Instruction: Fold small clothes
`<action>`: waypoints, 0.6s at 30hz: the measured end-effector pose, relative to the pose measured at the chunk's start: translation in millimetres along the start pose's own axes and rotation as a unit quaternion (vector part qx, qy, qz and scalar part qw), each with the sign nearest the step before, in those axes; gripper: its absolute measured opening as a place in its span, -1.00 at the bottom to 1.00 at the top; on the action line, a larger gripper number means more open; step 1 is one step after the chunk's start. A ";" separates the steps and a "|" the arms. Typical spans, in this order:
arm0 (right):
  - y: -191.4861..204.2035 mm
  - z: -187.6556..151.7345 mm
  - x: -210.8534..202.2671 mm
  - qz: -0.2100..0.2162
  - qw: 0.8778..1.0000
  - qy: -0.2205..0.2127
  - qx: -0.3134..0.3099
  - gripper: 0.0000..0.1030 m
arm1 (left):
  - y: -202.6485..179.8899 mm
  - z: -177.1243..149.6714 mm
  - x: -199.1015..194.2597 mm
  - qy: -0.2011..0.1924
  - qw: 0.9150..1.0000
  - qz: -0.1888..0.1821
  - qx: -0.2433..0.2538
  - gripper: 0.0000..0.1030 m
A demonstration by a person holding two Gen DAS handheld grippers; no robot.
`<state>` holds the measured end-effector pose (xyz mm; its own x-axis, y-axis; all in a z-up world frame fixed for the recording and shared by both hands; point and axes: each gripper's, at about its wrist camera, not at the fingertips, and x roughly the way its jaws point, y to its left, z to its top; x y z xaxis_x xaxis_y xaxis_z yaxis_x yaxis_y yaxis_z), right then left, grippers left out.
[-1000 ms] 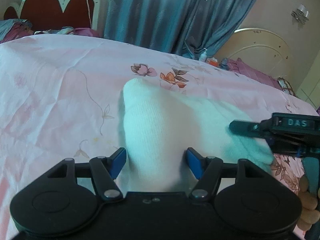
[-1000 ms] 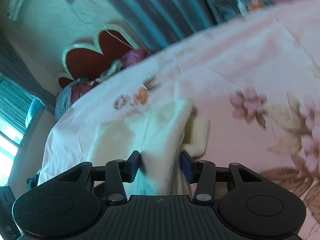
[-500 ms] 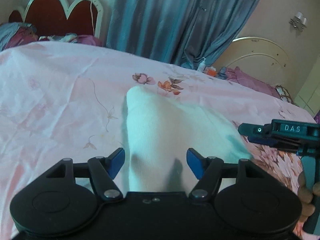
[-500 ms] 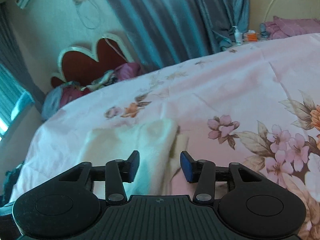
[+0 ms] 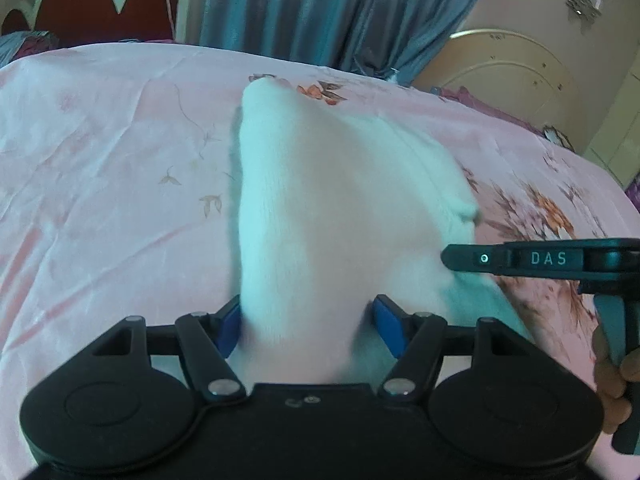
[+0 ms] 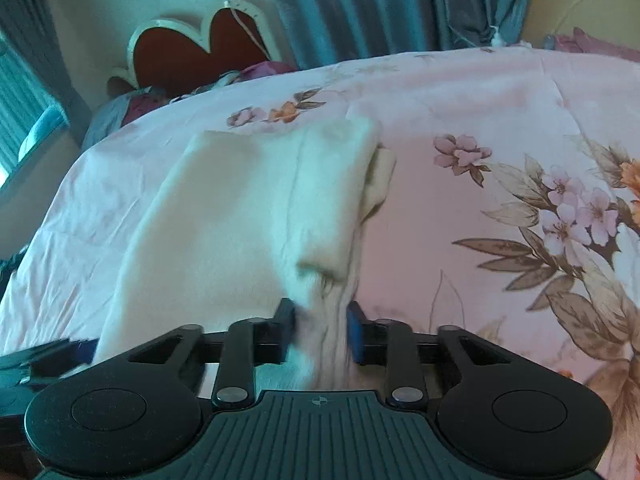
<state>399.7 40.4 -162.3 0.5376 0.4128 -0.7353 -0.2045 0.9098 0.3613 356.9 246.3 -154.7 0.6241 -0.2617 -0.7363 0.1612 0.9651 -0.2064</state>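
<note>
- Left wrist view is showing my left gripper (image 5: 306, 330) at the bottom centre of the frame, its blue pads (image 5: 389, 330) standing wide with the near end of the white garment (image 5: 340, 208) bunched between them
- Both pads seem to be touching the cloth at its sides, so I am holding a broad fold of it rather than a thin edge
- From there the white garment is running up the middle of the frame, narrowing to a rounded tip near the orange flower print in the upper centre
- It is lying on the pink floral bedsheet (image 5: 100, 152), which is filling most of the frame
- My right gripper (image 5: 452, 258) is reaching in from the right edge, its black finger touching the garment's right side, and my hand (image 5: 616, 388) is wrapping the handle at the lower right
- Right wrist view is showing the right gripper (image 6: 320, 330) at the bottom centre, its jaws having just been closing, now pinching a gathered ridge of the white garment (image 6: 248, 216)
- Cloth around the pinch is blurred
- In this view the garment is spreading up and to the left across the sheet, with a folded layer on top and a small flap sticking out at its upper right corner
- A red scalloped headboard (image 6: 192, 52) and blue curtains (image 6: 360, 4) are standing behind the bed at the top of the frame
</note>
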 end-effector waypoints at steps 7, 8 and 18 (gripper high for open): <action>-10.1 -29.9 -24.7 0.022 0.998 0.010 0.057 -0.83 | 3.0 -11.0 -9.2 0.006 1.000 -0.004 0.001 0.30; -9.2 -35.3 -24.1 0.015 0.999 0.010 0.049 -0.83 | 3.2 -12.0 -9.3 0.006 1.000 -0.004 0.002 0.31; 18.9 -60.1 -38.7 -0.055 0.998 0.006 0.020 -0.73 | -5.5 -4.8 -11.3 0.025 0.999 0.018 0.008 0.44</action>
<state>325.8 44.3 -161.6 0.5449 0.3105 -0.7789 -0.1106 0.9474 0.3003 345.3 243.9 -148.4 0.5901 -0.2258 -0.7751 0.1516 0.9740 -0.1684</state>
